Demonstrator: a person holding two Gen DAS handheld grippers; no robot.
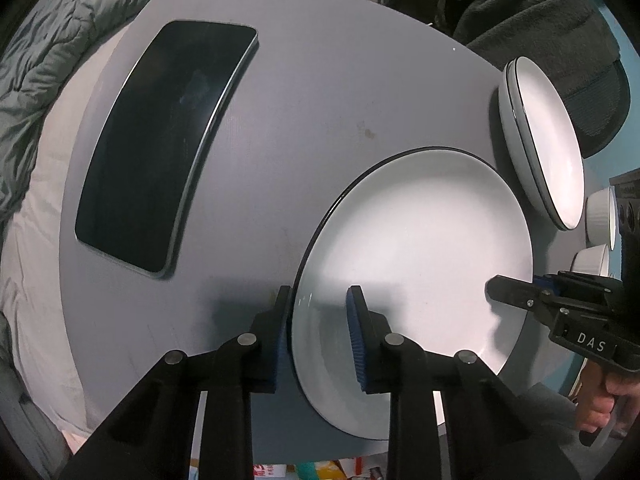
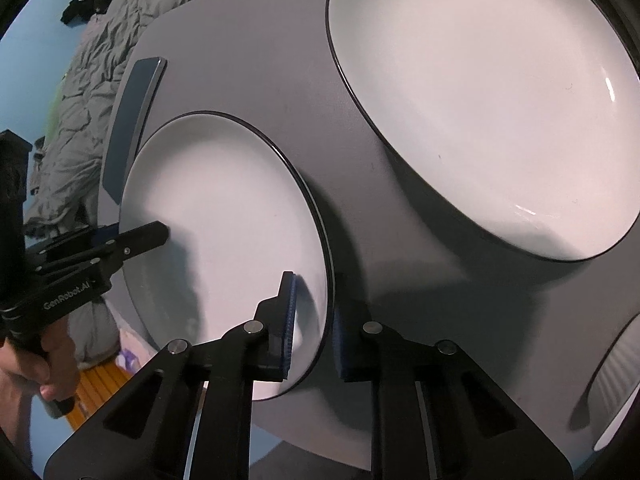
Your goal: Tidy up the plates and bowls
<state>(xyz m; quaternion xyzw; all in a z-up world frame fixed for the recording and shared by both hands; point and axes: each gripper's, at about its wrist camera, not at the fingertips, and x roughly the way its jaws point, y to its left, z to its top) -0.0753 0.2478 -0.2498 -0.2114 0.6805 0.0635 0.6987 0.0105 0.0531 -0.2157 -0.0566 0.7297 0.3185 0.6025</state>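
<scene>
- A white plate [image 1: 416,264] with a dark rim lies on the grey worktop [image 1: 304,128], near its front edge.
- The left claw [image 1: 320,320] straddles the plate's left rim, one blue pad under the edge and one above, jaws apart with a visible gap.
- The right claw [image 2: 314,316] straddles the opposite rim the same way; I cannot tell whether it actually pinches.
- Just beyond sits a stack of plates [image 1: 548,140], with ribbed white bowls [image 1: 600,220] beside it.
- A black phone [image 1: 164,144] lies well apart to the left.
</scene>
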